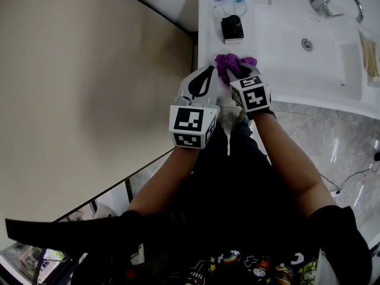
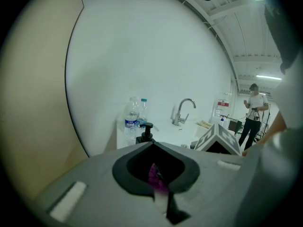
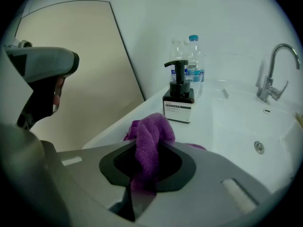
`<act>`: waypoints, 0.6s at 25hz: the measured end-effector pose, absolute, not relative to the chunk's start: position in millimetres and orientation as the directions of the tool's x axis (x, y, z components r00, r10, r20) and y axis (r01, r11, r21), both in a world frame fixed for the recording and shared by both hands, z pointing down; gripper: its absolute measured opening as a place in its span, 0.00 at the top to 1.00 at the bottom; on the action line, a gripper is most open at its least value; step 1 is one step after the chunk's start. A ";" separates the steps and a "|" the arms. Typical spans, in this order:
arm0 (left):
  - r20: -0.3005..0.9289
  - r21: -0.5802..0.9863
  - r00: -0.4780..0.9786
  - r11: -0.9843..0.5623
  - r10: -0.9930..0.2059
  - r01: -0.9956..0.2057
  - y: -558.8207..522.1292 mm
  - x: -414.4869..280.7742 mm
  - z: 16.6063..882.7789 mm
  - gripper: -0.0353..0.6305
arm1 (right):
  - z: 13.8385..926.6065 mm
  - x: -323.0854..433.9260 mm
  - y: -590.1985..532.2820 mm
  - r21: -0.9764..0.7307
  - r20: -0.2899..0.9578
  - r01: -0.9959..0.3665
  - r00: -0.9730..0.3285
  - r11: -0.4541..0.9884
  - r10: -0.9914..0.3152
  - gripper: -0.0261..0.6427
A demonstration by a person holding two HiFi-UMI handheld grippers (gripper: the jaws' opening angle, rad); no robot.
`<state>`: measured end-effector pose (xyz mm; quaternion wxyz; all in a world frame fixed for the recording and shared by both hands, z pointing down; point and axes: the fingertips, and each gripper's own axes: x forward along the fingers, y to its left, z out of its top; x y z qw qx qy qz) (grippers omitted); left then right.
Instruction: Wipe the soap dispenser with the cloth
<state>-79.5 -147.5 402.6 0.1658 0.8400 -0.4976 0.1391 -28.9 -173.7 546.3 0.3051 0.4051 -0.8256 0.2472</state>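
Before black pump-top soap dispenser [image 3: 179, 97]: purple terry cloth [image 3: 150, 132], bunched
Right gripper [image 3: 141, 186]: jaws pinch cloth's raised fold
Left gripper [image 2: 163, 193]: jaws together, beside cloth

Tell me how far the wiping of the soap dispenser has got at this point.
Done: the right hand-held gripper is shut on the purple cloth at the near edge of the counter. In hand: that grip only; the cloth is apart from the soap dispenser, farther back. Still to do: carrying the cloth over and all the wiping.
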 end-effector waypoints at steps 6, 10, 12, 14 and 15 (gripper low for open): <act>0.395 0.132 0.468 -0.456 -0.791 -0.880 -156.0 -76.8 397.6 0.95 | 524.4 -19.6 -187.1 -0.174 0.661 -0.834 -0.493 0.524 -0.566 0.83; 0.387 0.127 0.468 -0.457 -0.794 -0.880 -162.2 -72.8 392.2 0.95 | 507.7 -14.4 -200.2 -0.163 0.640 -0.833 -0.498 0.529 -0.585 0.83; 0.381 0.119 0.469 -0.460 -0.797 -0.880 -165.8 -69.7 387.3 0.95 | 504.2 -12.8 -207.9 -0.153 0.638 -0.829 -0.498 0.537 -0.587 0.83; 0.376 0.112 0.469 -0.464 -0.799 -0.879 -169.4 -67.3 382.6 0.95 | 503.6 -10.0 -216.7 -0.146 0.636 -0.831 -0.495 0.537 -0.592 0.83; 0.376 0.109 0.469 -0.465 -0.799 -0.879 -171.2 -66.7 380.8 0.95 | 503.4 -8.7 -220.7 -0.144 0.635 -0.832 -0.493 0.536 -0.595 0.83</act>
